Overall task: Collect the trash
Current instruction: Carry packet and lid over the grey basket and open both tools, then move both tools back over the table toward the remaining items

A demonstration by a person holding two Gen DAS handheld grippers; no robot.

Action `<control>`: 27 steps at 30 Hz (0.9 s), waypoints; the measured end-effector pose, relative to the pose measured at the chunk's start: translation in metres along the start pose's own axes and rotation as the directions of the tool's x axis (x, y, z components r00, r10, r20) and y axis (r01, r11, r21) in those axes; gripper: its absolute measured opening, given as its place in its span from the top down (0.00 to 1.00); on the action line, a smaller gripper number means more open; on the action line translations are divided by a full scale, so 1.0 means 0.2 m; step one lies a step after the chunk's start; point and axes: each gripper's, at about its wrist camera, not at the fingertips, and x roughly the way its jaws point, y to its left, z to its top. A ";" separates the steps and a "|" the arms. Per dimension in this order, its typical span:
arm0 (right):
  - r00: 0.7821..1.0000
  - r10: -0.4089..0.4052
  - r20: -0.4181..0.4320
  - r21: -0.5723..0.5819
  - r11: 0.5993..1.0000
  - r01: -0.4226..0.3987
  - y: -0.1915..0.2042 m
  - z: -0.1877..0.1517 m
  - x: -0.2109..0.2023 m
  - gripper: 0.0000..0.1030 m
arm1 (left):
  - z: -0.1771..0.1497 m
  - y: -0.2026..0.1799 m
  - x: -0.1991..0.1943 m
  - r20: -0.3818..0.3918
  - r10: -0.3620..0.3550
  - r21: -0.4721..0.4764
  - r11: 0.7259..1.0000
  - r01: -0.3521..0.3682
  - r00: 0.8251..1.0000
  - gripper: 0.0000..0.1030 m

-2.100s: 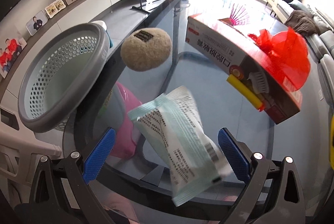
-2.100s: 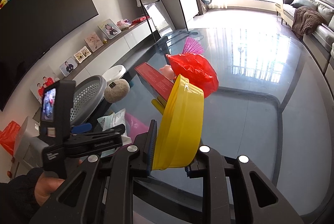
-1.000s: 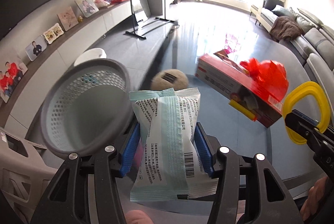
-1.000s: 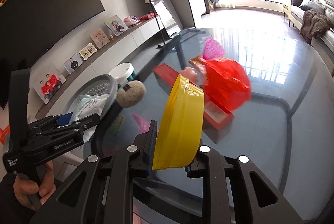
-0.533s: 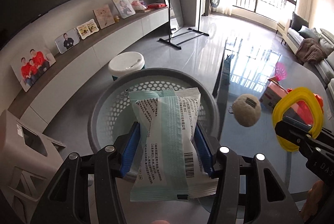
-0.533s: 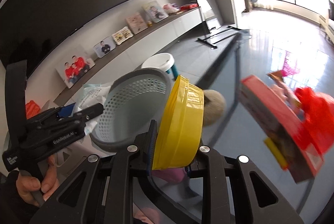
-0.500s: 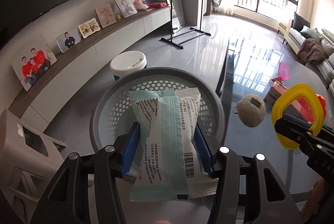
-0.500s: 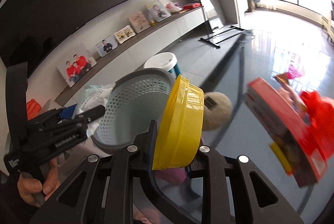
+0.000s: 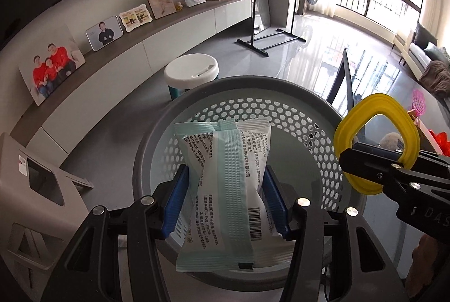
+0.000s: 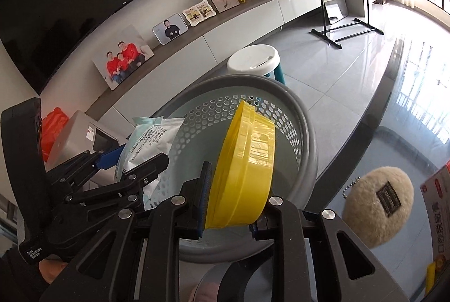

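Observation:
My left gripper point(image 9: 225, 198) is shut on a white and pale green sealed packet point(image 9: 225, 181) and holds it over the mouth of a grey perforated basket point(image 9: 295, 96). My right gripper point(image 10: 229, 206) is shut on a yellow plastic container point(image 10: 244, 169), held on edge above the same basket point(image 10: 306, 130). In the left wrist view the right gripper point(image 9: 374, 161) and the yellow container point(image 9: 348, 130) are at the basket's right rim. In the right wrist view the left gripper point(image 10: 126, 158) and its packet point(image 10: 152, 141) are over the basket's left side.
A glass table point(image 10: 399, 116) lies to the right with a beige fluffy ball point(image 10: 377, 198) and a red and white box point(image 10: 438, 203) on it. A white stool point(image 9: 191, 71) stands beyond the basket. A grey stool point(image 9: 36, 189) is at the left. A long shelf with photos point(image 9: 104, 32) runs along the wall.
Both grippers have moved left from the table to above the basket. The left gripper closed on the packet about two seconds ago; the right has kept the yellow container throughout.

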 end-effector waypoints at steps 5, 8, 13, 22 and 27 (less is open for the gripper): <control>1.000 0.004 -0.003 -0.010 1.000 -0.004 0.01 0.02 0.04 0.58 | -0.01 0.01 0.01 0.005 -0.001 -0.015 1.000 0.001 1.000 0.38; 1.000 -0.004 0.024 -0.010 1.000 0.004 0.01 0.02 0.03 0.40 | -0.01 0.01 0.00 0.017 0.000 -0.019 1.000 0.000 1.000 0.28; 1.000 -0.003 0.030 0.006 1.000 0.002 0.00 0.01 0.01 0.40 | -0.01 0.03 -0.02 0.021 0.005 -0.028 1.000 -0.004 1.000 0.26; 0.998 -0.019 0.052 -0.018 1.000 0.020 0.04 -0.01 -0.05 0.40 | -0.02 0.05 -0.04 0.023 0.009 -0.032 0.999 -0.008 1.000 0.26; 0.996 -0.028 0.080 -0.021 0.999 0.030 0.05 -0.04 -0.13 0.40 | -0.02 0.04 -0.08 0.032 0.003 -0.029 1.000 -0.002 0.999 0.26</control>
